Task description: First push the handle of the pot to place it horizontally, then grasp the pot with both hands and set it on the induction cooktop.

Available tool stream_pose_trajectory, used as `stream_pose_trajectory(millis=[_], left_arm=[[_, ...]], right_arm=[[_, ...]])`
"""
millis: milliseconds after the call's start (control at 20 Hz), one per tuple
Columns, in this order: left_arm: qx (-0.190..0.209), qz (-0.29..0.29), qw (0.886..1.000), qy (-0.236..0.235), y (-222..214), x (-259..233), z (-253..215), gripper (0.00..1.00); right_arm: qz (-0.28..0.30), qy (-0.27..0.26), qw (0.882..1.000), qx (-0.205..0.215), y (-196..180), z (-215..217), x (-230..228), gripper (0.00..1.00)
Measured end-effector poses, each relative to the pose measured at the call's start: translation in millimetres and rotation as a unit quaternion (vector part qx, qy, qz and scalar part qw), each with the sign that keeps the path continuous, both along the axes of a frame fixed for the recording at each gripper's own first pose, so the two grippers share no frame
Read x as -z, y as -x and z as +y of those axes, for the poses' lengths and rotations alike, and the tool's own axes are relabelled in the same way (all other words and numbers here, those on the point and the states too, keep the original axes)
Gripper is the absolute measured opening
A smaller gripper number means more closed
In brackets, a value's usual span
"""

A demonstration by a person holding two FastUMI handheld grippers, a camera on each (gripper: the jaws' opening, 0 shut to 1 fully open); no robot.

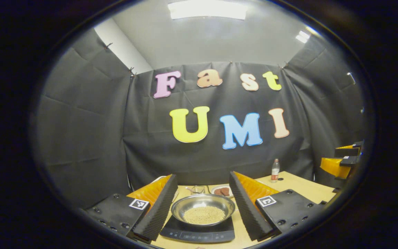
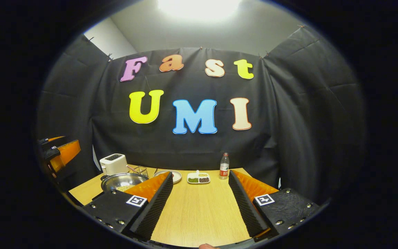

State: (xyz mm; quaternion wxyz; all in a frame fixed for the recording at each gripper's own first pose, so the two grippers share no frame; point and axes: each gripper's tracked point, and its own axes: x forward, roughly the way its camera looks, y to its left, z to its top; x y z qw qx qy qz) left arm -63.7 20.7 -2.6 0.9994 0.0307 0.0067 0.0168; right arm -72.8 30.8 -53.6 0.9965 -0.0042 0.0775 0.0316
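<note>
Pot (image 1: 203, 209), a shallow round pan of shiny metal with a smooth curved wall, sits on the induction cooktop (image 1: 199, 232) and shows straight ahead between the two fingers of the left gripper (image 1: 202, 211) in the left gripper view; a flat bed of small pale yellow grains covers its bottom. The cooktop is a flat dark slab with a glossy top and a row of controls along its near edge, and it lies on a pale wood-grain table (image 1: 299, 186). The left gripper's fingers stand wide apart, one on each side of the pot, with ribbed pads facing inward, and they grip nothing. Beyond the pot, between the fingers, lie a small clear dish (image 1: 196, 189) and a plate (image 1: 222, 191) with brown pieces on it. Past the right-hand finger a clear plastic bottle (image 1: 275, 170) stands upright near the table's far edge. In the right gripper view the right gripper (image 2: 200, 204) is likewise spread wide over bare table and holds nothing. There the pot (image 2: 123, 181) lies off beyond the left-hand finger, partly hidden by it, with a white boxy toaster (image 2: 114, 163) behind it and a wire basket (image 2: 140, 170) beside that. Ahead between the fingers sit a round plate (image 2: 175, 175), a small white divided dish (image 2: 198, 178) of green and dark grains, and the bottle (image 2: 224, 166).
</note>
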Motion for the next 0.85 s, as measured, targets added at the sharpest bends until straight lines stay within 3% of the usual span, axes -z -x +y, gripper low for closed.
stream_pose_trajectory(millis=[50, 100, 400, 850], left_arm=[[0.002, -0.002, 1.000, 0.002, 4.2, -1.1, 1.0, 0.98], [0.002, -0.005, 1.000, 0.001, 8.0, -3.5, 3.8, 0.90], [0.001, -0.005, 1.000, 0.006, 28.2, -1.0, 12.4, 0.90], [0.002, -0.013, 1.000, 0.004, 45.0, -4.1, 17.5, 0.90]], right_arm=[[-0.005, -0.004, 1.000, 0.004, 6.1, 0.0, -5.8, 0.98], [-0.011, -0.006, 1.000, 0.010, 11.5, -2.7, -10.3, 0.98], [-0.030, -0.006, 0.999, 0.028, 39.8, -11.3, -21.6, 0.98], [-0.046, -0.005, 0.999, 0.017, 59.6, -2.2, -32.9, 0.98]])
